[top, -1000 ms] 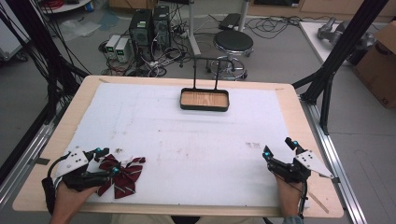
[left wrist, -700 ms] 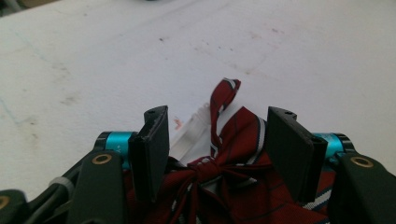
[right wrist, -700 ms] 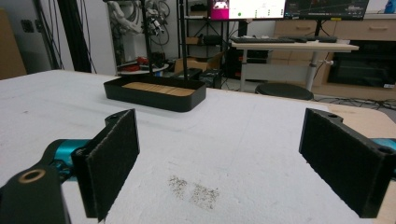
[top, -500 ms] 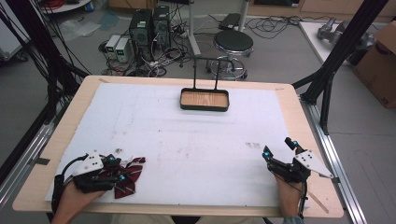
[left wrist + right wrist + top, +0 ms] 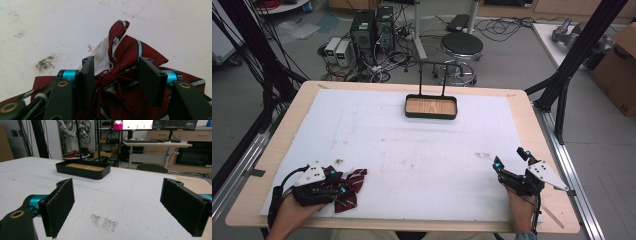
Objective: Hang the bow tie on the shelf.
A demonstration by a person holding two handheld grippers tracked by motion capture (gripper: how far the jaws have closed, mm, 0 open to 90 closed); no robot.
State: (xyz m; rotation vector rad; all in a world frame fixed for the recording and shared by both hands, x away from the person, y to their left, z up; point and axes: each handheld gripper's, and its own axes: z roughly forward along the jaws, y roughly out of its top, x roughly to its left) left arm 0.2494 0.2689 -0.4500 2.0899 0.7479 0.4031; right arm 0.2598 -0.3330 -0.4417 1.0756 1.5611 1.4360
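left tool [image 5: 113, 75] jaws closing around bow tie [image 5: 130, 57]

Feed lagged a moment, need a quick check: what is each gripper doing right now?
Left gripper: fingers just closing around the knot of the red striped bow tie; firm grip cannot be told.
Right gripper: open, holding nothing.

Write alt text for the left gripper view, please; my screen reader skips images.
The left gripper has just been closing its two black fingers around the knot of a dark red striped bow tie, which lies on the stained white table cover. Whether the fingers press the knot yet is unclear.
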